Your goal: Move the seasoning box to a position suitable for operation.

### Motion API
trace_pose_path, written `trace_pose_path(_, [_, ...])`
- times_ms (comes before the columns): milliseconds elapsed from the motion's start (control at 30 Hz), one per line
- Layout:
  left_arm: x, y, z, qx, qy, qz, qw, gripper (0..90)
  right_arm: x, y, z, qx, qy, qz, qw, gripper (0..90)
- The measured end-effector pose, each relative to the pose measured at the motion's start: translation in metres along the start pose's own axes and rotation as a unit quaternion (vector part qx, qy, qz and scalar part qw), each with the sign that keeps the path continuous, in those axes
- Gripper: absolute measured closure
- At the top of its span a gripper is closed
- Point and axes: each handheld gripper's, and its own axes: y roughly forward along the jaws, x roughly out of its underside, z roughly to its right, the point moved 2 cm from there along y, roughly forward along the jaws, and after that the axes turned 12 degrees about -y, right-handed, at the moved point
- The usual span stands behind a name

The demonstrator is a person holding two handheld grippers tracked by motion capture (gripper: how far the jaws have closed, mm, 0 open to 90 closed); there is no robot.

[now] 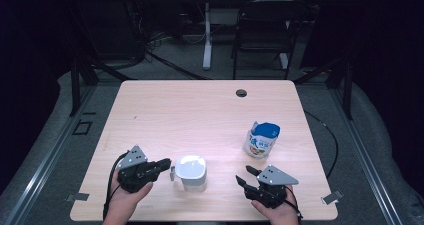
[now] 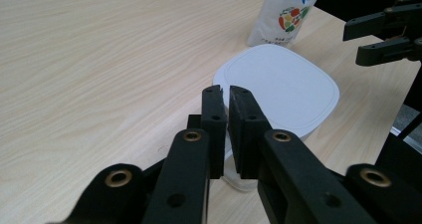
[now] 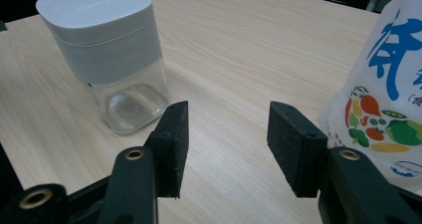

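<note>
Left gripper (image 1: 167, 163) squeezing side handle of white-lidded clear jar (image 1: 191, 172). Right gripper (image 1: 245, 176) sitting open, holding nothing, beside blue-and-white bag (image 1: 261, 139).

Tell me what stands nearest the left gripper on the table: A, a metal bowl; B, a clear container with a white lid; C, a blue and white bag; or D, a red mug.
B: the clear container with a white lid stands right at the tips of the left gripper, while the blue and white bag is farther off across the table.
</note>
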Motion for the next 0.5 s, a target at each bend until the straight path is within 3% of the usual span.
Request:
trace_pose_path(100, [-0.002,0.000,0.003,0.005,0.008,-0.001,1.0000,89.9,-0.001,0.000,-0.001,-0.003,-0.002,-0.004,1.0000,51.2])
trace_pose_path(500, [-0.008,0.010,0.012,0.011,0.021,-0.011,0.9997,90.0,-0.001,0.000,-0.004,-0.005,-0.002,-0.008,1.0000,52.0])
